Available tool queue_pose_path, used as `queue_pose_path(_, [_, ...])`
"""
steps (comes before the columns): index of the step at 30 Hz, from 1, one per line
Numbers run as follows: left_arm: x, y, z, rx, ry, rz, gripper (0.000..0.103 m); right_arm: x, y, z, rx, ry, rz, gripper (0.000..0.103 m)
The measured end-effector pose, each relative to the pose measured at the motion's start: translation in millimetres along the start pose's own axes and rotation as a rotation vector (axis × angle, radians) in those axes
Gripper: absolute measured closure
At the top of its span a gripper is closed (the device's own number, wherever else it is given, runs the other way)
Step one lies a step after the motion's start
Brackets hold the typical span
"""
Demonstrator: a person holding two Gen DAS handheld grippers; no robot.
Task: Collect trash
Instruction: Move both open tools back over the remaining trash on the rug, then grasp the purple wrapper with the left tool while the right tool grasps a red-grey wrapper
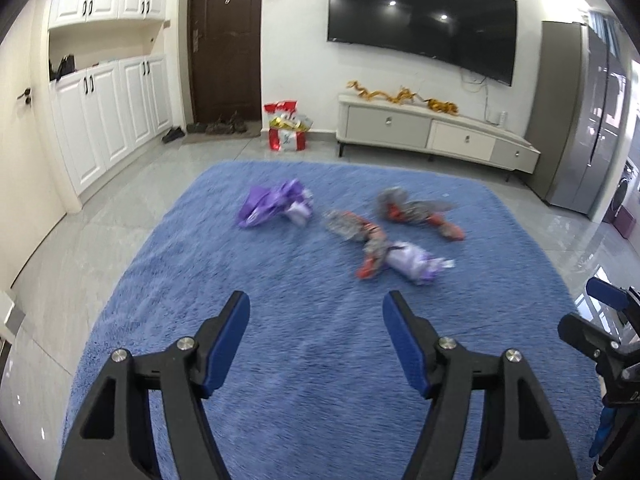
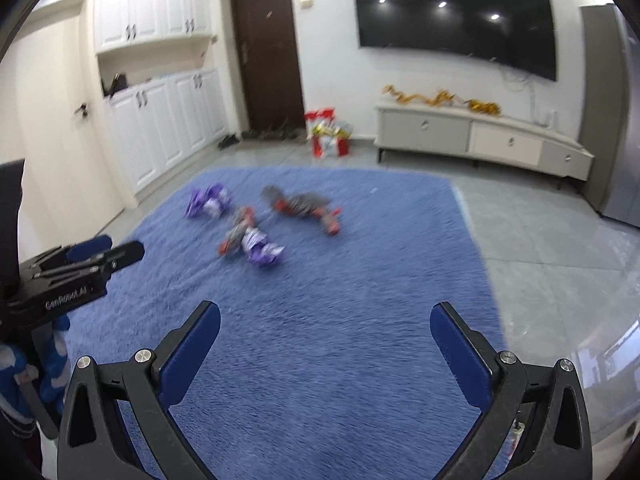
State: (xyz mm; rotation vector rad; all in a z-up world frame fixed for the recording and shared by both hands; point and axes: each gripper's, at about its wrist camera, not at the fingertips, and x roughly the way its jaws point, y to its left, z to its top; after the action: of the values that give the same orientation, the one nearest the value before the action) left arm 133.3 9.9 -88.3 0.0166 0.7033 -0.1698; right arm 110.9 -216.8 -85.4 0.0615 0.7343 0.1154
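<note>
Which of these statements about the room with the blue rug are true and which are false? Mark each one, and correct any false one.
1. Crumpled wrappers lie on the blue rug. True.
2. The left gripper is holding a wrapper. False: it is open and nothing is between its fingers.
3. A red bag stands on the floor between the dark door and the low TV cabinet. True.
4. The television on the wall is showing a programme. False: its screen is dark, with only lamp reflections.
5. The right gripper is empty. True.
</note>
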Motion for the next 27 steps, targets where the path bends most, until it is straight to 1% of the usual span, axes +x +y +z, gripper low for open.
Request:
queue_pose_path(3, [18.8,18.1,-1.4,-0.019,0.035,-0.003,0.035,19.9,6.4,4.8,-0.004,0.025,0.039,0.0])
queue_pose_path(6, [35.6,34.3,4.9,-0.04,0.053,-0.022,0.035,41.3,10.3,14.0,-0.006,0.041,0.093,0.001])
queue_pose_path(9, [55.8,54.0,19.9,-0.074,0.051,-0.059,0.035,66.0,16.2,26.2,-0.022,0.056,0.142,0.005])
queue_pose_path(12, [72.3,62.9,39.5,-0.078,0.032,-0.082,0.035,89.4,25.0,33.5,-0.046,0.075,0.174,0.013])
queue_pose_path(14, [85.6,62.6,52.7,-0.047,0.018,-0.079,0.035,104.1,30.3,37.3,-0.058,0.089,0.198,0.017])
queue_pose_path(18, [119.3,60.8,79.2,-0.002,0.026,-0.091,0.035,126.6,37.1,44.8,-0.081,0.111,0.222,0.019])
queue_pose_path(21, [142.8,60.9,95.8,0.009,0.024,-0.095,0.035,138.0,40.8,48.6,-0.098,0.122,0.233,0.019])
queue_pose_path(24, [159.8,58.5,103.5,0.007,0.042,-0.097,0.034,145.3,43.2,50.4,-0.109,0.131,0.244,0.02])
queue_pose_path(27, [171.8,59.8,105.3,0.005,0.066,-0.099,0.034,152.8,44.7,51.7,-0.116,0.146,0.253,0.024])
